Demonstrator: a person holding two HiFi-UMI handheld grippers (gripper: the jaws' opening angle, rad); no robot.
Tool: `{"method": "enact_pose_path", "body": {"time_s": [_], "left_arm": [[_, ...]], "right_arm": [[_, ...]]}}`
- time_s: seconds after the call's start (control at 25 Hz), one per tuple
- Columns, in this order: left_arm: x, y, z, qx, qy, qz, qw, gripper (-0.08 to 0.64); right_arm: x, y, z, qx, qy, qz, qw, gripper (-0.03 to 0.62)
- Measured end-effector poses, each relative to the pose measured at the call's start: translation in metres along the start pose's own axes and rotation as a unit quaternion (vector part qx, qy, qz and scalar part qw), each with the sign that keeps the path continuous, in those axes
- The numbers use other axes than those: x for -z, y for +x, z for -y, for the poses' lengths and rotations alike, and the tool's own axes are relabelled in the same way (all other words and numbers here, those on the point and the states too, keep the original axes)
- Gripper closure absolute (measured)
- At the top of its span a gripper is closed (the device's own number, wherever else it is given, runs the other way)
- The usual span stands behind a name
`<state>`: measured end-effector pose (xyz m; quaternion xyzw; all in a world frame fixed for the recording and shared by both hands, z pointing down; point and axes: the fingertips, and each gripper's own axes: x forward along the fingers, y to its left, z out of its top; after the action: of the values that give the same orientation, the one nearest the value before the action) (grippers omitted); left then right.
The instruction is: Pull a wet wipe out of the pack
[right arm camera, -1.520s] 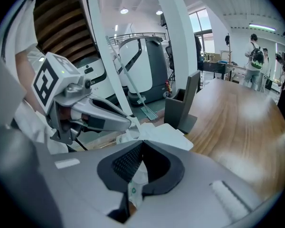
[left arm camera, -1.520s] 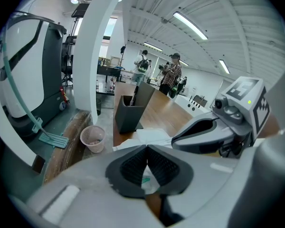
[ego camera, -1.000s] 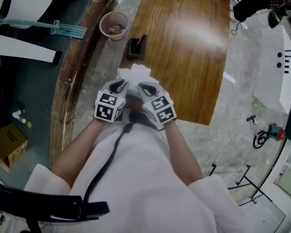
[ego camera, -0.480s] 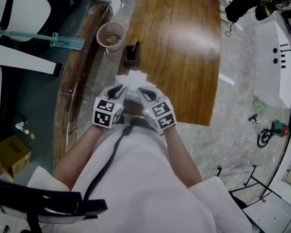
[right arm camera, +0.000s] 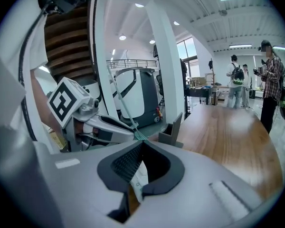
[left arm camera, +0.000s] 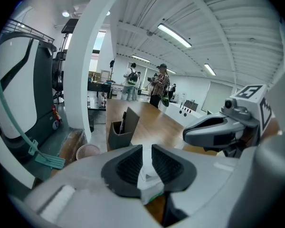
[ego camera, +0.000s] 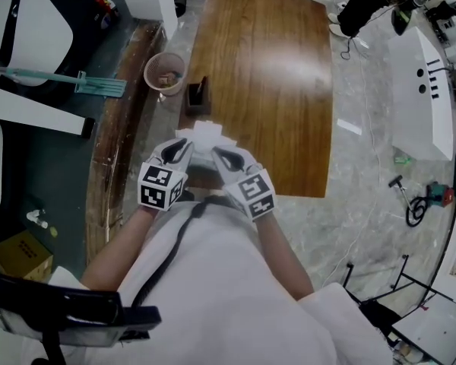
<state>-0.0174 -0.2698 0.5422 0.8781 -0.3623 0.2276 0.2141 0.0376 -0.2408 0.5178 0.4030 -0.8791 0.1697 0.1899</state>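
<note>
Left hand-held gripper (ego camera: 179, 149) is held up before the person's chest, its jaws clamped with a narrow gap on the white wet wipe pack (ego camera: 204, 134); the pack is off the wooden surface (ego camera: 273, 90), carried between the two tools above its near edge, with white folds sticking out past the jaw tips; right hand-held gripper (ego camera: 222, 157) has its jaws pressed together on the pack's other side; whether a wipe has come free cannot be told.
</note>
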Motion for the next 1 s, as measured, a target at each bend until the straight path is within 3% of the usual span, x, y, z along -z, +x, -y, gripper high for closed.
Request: {"method": "enact_pose_path", "body": {"time_s": [0.2,1.0], "left_arm": [[-0.017,-0.006,0.01,0.007,0.029,0.02,0.9994,0.495],[-0.066,-0.016,0.018,0.024,0.04,0.068,0.9966,0.501]], "right_arm": [[-0.019,-0.017,0.002,0.01,0.008,0.032,0.999,0.583],[-0.09,-0.067,0.01,0.044,0.001,0.144,0.989,0.584]]}}
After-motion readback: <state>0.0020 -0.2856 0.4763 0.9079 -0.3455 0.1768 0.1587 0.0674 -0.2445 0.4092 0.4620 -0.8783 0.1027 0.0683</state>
